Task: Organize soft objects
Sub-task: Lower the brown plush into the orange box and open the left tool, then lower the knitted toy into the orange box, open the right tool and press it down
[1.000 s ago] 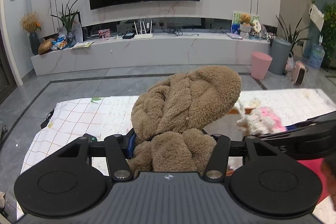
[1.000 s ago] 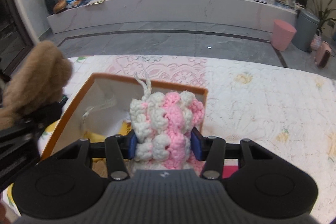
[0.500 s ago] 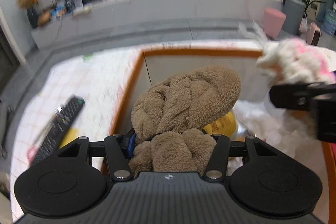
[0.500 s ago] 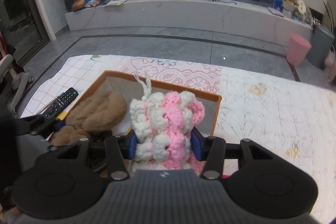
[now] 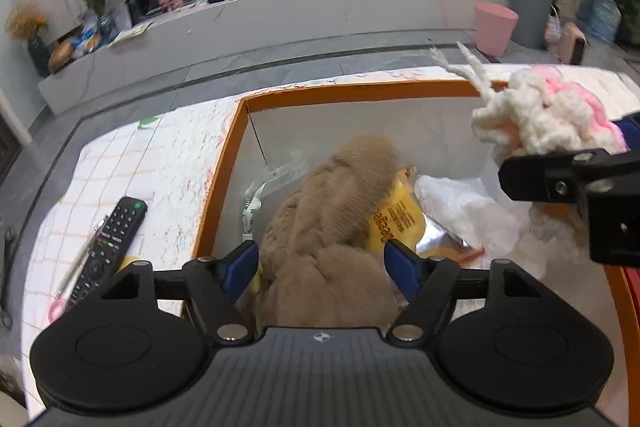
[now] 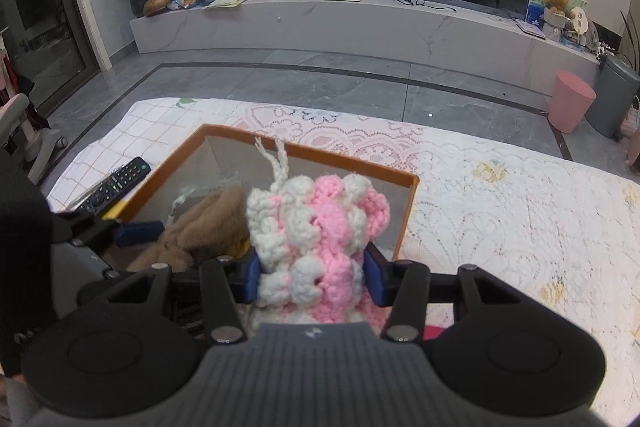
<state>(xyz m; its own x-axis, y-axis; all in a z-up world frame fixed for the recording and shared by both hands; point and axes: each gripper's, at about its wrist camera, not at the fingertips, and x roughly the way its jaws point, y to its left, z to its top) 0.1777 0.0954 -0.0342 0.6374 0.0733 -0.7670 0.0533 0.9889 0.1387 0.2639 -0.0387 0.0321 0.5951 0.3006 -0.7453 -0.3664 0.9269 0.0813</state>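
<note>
Ahead of both grippers, orange-rimmed box (image 5: 224,163) on the patterned cloth (image 6: 500,195), brown fleece item (image 5: 340,211) inside it between the spread left gripper (image 5: 322,263) fingers, right gripper (image 6: 312,275) clamping pink-and-white crochet piece (image 6: 316,223) above the box, remote control (image 5: 108,235) left of it

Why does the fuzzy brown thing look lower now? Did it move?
Yes. The brown plush went down into the orange-rimmed box, and the left gripper has opened around it.
</note>
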